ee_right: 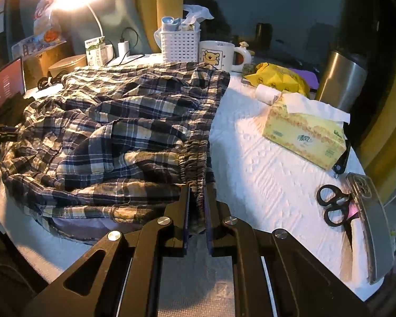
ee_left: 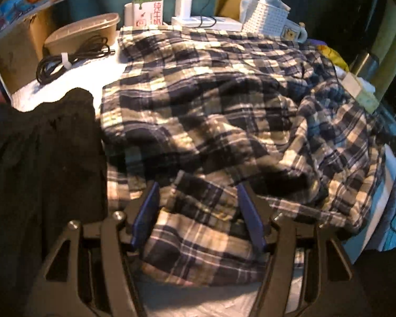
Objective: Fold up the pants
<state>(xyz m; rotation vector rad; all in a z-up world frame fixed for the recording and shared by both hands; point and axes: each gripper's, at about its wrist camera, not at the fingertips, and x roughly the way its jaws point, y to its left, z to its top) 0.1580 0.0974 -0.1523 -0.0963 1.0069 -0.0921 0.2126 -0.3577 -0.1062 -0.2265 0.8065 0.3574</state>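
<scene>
White quilted cloth (ee_right: 264, 174) covers my table, lamp-lit from the far left corner and crowded along the back edge. My plaid pants (ee_left: 211, 100) sprawl across most of it, rumpled and heaped; I judge the fold barely begun, with perhaps one layer doubled over near the front edge and all the smoothing and halving left to do.

At the left edge a black garment (ee_left: 39, 153) lies beside the pants. My left gripper (ee_left: 198, 185) has its jaws wide, straddling a plaid fold at the front edge without pinching it. My right gripper (ee_right: 196, 192) has its jaws narrow, clamped on the elastic waistband (ee_right: 198, 155) at the pants' right side.

Along the back edge from the left: a tan bowl (ee_left: 84, 30) with a lid on, contents hidden, and a coiled black cable (ee_left: 66, 60) in front of it; a milk carton (ee_left: 147, 6); a white slotted basket (ee_right: 180, 45) stuffed with a blue roll and tissue; a bear mug (ee_right: 216, 55), inside unseen. At the right, a tissue box (ee_right: 303, 137) has a sheet pulled up, and scissors (ee_right: 332, 206) lie by the right edge.
</scene>
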